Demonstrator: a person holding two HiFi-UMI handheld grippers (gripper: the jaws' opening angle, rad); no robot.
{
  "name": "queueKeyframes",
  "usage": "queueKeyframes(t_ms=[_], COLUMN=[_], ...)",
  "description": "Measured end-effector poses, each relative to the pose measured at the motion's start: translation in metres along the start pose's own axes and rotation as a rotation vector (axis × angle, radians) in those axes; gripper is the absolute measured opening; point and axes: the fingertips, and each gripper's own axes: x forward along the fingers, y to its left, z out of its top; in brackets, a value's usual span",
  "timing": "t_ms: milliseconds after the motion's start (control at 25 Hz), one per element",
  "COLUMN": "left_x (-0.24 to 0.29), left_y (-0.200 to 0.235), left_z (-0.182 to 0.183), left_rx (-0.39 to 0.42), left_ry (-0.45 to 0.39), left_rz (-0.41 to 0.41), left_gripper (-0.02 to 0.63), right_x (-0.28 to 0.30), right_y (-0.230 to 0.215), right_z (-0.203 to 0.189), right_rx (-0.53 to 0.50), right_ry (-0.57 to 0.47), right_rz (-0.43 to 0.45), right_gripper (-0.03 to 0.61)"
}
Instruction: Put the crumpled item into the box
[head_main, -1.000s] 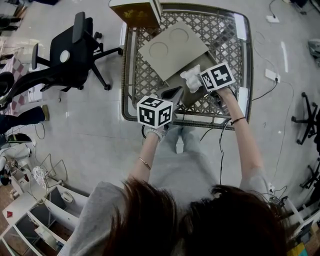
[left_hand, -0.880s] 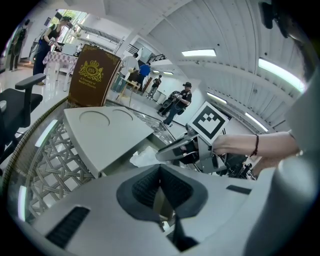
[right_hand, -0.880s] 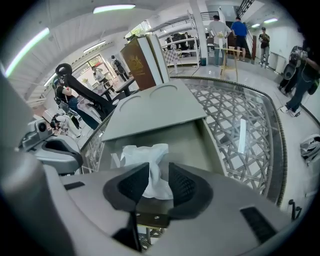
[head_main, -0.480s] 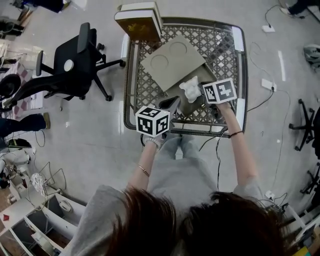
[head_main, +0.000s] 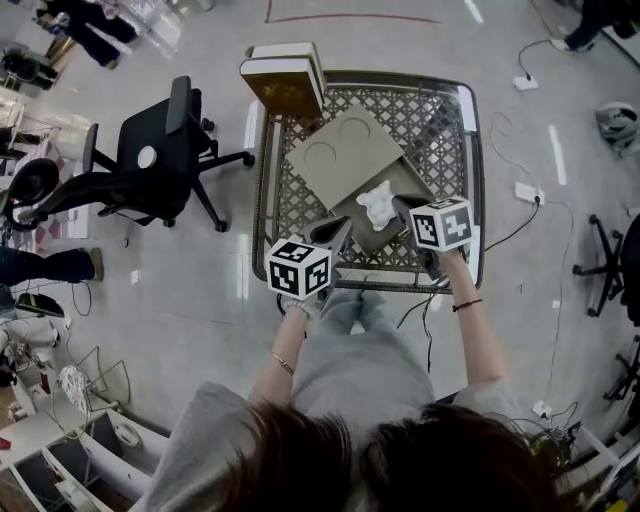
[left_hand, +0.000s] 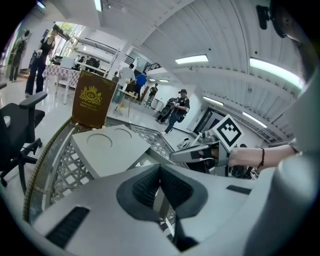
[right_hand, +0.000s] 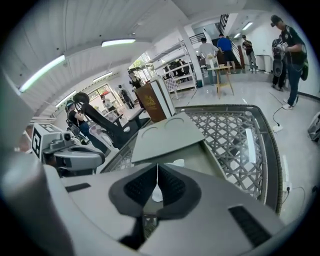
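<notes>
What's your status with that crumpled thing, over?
Left gripper shut, empty. Right gripper shut on crumpled item, over the open box. Nothing in the way.

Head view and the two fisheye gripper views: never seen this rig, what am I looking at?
No robot: a person holds a two-jaw gripper in each hand; the marker cubes belong to them. Head view looks down from the person's head; each gripper view looks along its own jaws. On the lattice table sit an open grey box and a brown case. The right gripper is shut on the white crumpled item, over the box. The left gripper is shut, near the box's edge.
</notes>
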Motion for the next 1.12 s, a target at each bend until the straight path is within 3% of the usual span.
queueKeyframes(t_ms=[720, 1120], left_x=[-0.051, -0.083], left_y=[-0.021, -0.037], left_z=[0.082, 0.131], left_rx=[0.173, 0.285], left_ry=[-0.18, -0.286], left_rz=[0.011, 0.011], left_gripper=[0.017, 0.017], right_x=[-0.095, -0.155], right_y=[0.038, 0.052], right_z=[0.066, 0.097], right_rx=[-0.003, -0.078], right_ry=[-0.388, -0.567], right_rz=[0.081, 0.019], right_gripper=[0.021, 0.021])
